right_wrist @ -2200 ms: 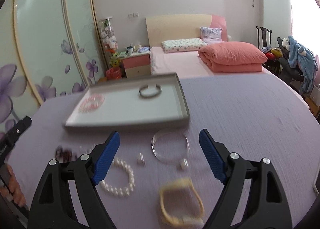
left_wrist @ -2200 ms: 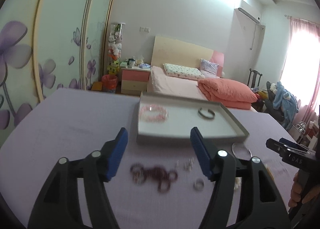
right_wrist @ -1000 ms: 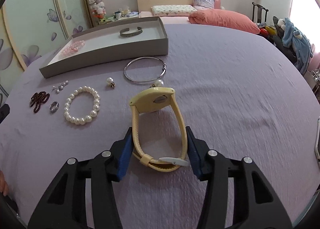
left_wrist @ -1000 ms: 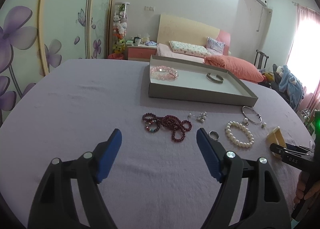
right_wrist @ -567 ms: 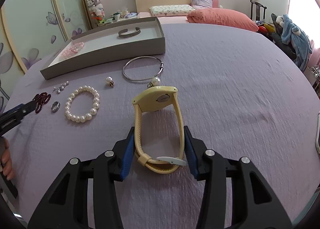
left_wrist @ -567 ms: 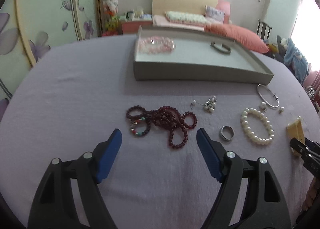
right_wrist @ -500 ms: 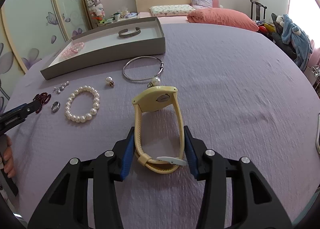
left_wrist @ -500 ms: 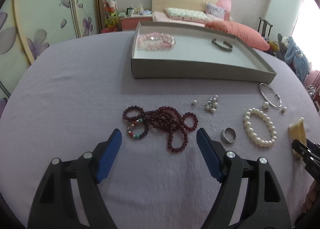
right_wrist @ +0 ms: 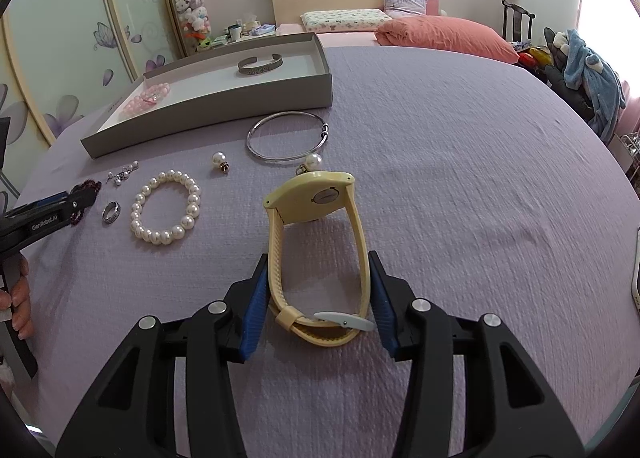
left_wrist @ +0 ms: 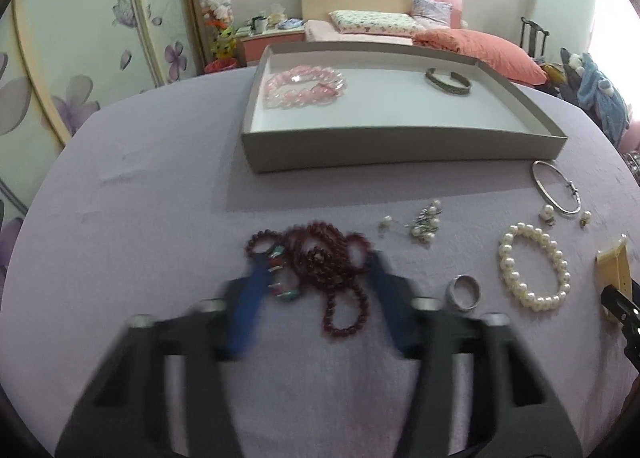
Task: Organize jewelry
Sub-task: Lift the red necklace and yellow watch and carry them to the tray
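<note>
Our right gripper [right_wrist: 318, 290] pinches a yellow watch [right_wrist: 318, 258] by its strap, both blue pads pressed flat against the band's sides while the watch face stands up on the purple cloth [right_wrist: 460, 178]. Our left gripper [left_wrist: 314, 294] is blurred, its jaws spread wide on either side of a tangle of dark red beads [left_wrist: 320, 262] — the blue tips sit right at the beads' edges, though we cannot tell whether they touch.

Just right of the red beads we see a silver ring [left_wrist: 464, 292], then a pearl bracelet [right_wrist: 166, 207], with a small cluster of pearl earrings [left_wrist: 426, 220] above the ring. Two loose pearl studs lie close to a thin silver bangle [right_wrist: 288, 136], one stud [right_wrist: 314, 161] touching the bangle's near rim just beyond the watch face.

Behind all this sits a shallow grey tray [left_wrist: 400, 150] — inside it a pink bead bracelet [left_wrist: 304, 84] at the left end and a dark metal cuff [left_wrist: 448, 80] toward the right, well apart from each other.
</note>
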